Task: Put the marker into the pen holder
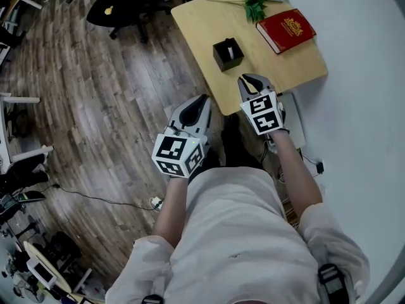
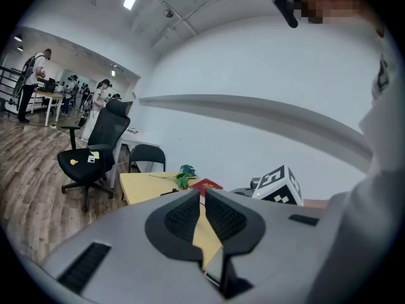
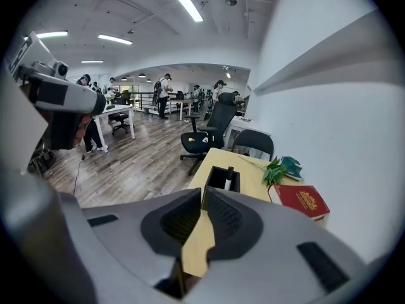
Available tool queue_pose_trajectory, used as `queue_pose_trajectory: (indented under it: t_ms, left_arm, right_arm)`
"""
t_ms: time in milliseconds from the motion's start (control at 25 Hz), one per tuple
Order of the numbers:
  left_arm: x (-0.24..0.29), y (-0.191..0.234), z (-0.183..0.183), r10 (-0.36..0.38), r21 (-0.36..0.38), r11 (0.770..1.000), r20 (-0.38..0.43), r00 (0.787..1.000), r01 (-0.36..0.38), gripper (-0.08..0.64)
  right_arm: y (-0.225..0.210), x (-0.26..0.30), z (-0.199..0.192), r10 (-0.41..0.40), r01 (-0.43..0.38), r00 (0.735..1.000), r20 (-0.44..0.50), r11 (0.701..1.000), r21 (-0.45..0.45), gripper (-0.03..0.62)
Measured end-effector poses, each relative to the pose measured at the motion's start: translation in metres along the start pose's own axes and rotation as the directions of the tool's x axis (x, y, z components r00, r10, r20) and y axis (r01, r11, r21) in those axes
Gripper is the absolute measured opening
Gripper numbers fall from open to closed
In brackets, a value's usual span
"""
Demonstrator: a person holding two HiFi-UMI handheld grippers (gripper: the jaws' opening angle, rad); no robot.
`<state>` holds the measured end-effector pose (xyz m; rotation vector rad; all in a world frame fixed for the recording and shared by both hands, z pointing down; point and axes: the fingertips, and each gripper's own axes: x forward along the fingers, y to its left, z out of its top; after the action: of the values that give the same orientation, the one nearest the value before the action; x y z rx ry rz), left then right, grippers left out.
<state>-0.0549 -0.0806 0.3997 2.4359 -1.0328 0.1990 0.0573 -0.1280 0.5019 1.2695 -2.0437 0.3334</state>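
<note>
Standing in pen holder (image 1: 223, 62): marker (image 3: 229, 178) | left gripper (image 1: 201, 99), right gripper (image 1: 250, 79): fingers (image 2: 183, 215) pressed together

At lower centre we see the right gripper (image 3: 202, 194), its jaws closed tip to tip on nothing. Just above them the black pen holder (image 3: 213, 181) stands on the yellow table (image 3: 253, 182), a marker (image 3: 229, 177) upright inside. A red book (image 3: 299, 201) lies to the right.
</note>
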Motion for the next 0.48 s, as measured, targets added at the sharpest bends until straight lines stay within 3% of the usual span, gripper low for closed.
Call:
queue_pose_trajectory:
  t_ms: [480]
  left_arm:
    - [-0.044, -0.008, -0.003, -0.061, 0.062, 0.996, -0.017, 0.998, 0.062, 0.028]
  right_arm:
    - [0.049, -0.059, 0.036, -0.064, 0.055, 0.987, 0.146, 0.996, 0.063, 0.000]
